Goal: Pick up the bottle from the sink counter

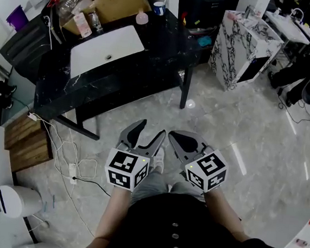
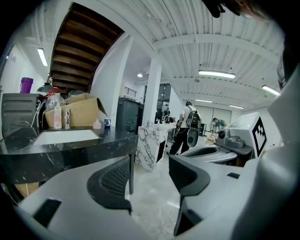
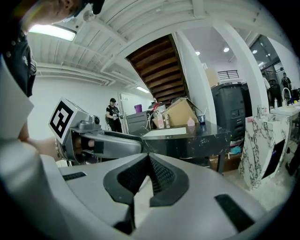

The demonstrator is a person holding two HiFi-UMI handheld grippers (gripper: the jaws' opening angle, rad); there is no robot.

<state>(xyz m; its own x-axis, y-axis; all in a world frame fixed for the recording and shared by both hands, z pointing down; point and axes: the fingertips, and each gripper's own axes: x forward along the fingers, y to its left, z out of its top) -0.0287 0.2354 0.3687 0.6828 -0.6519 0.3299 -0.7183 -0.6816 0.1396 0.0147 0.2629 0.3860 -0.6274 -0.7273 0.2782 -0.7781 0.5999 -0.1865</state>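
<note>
**A:** Progress at that moment: had anything been lifted?

**B:** Nothing had. The counter stood well apart from the person, far and to the left, and neither gripper was near it. By that showing the whole job lay ahead: the approach, the reach, the grasp and the lift.

**A:** Where was the bottle?

**B:** It was on the counter's far side, beyond the sink. A pink-labelled bottle stood upright against the box, with a clear one just beside it. A small pink one sat further right. Which of them the task meant could not be told.

**A:** And the grippers?

**B:** Both were held low and near the person's body, side by side, pointing toward the counter. The left gripper had its jaws well apart, with only floor showing between them. The right gripper had its jaws closed tip to tip, holding nothing.
</note>
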